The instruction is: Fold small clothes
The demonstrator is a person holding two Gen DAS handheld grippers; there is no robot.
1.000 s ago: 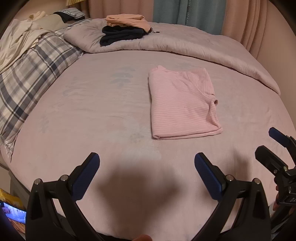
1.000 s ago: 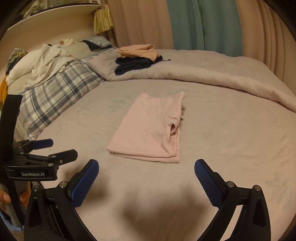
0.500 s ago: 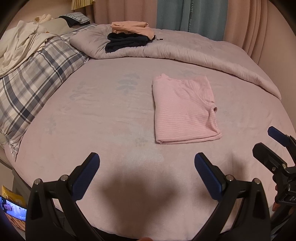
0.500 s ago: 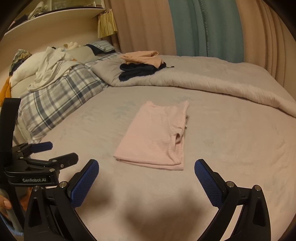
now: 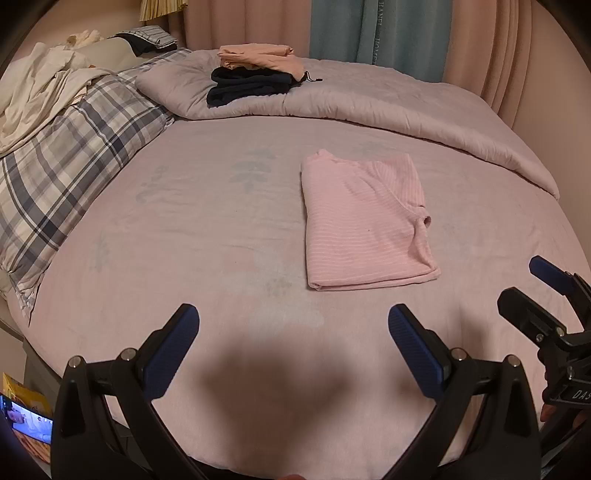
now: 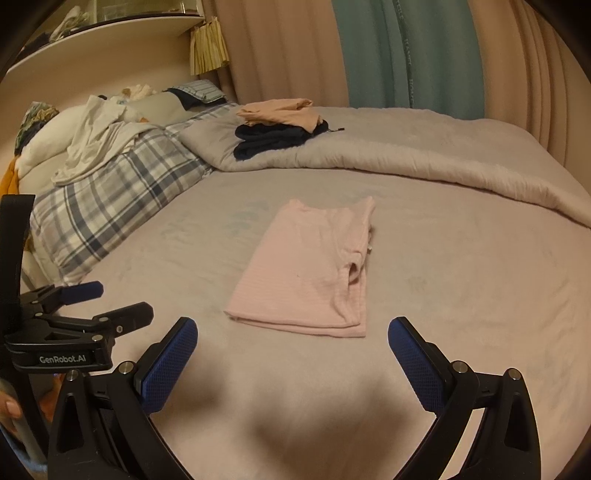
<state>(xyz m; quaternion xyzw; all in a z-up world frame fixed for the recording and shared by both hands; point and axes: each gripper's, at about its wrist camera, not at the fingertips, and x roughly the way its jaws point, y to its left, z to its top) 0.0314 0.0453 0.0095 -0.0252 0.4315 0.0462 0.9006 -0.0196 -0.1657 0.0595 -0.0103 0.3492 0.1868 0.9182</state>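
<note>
A phone screen point(image 5: 26, 424) at the lower left is cut off by the frame. A plaid pillow point(image 5: 62, 177) lies left on the pink bed sheet point(image 5: 203, 229). The left gripper point(image 5: 293, 328) and right gripper point(image 6: 292, 338) hover empty, jaws wide apart. The folded pink shirt point(image 5: 365, 225) lies mid-bed, apart from both. Curtains point(image 5: 380, 33) hang behind.

we are seeing ribbed matt cloth on the pink top point(image 5: 364, 218), textured blue pads point(image 6: 415, 363) at five o'clock.

a home bedroom — bed point(image 5: 221, 236), plaid pillow point(image 5: 66, 155), drawn curtains point(image 6: 406, 51), rumpled quilt point(image 6: 406, 147).
</note>
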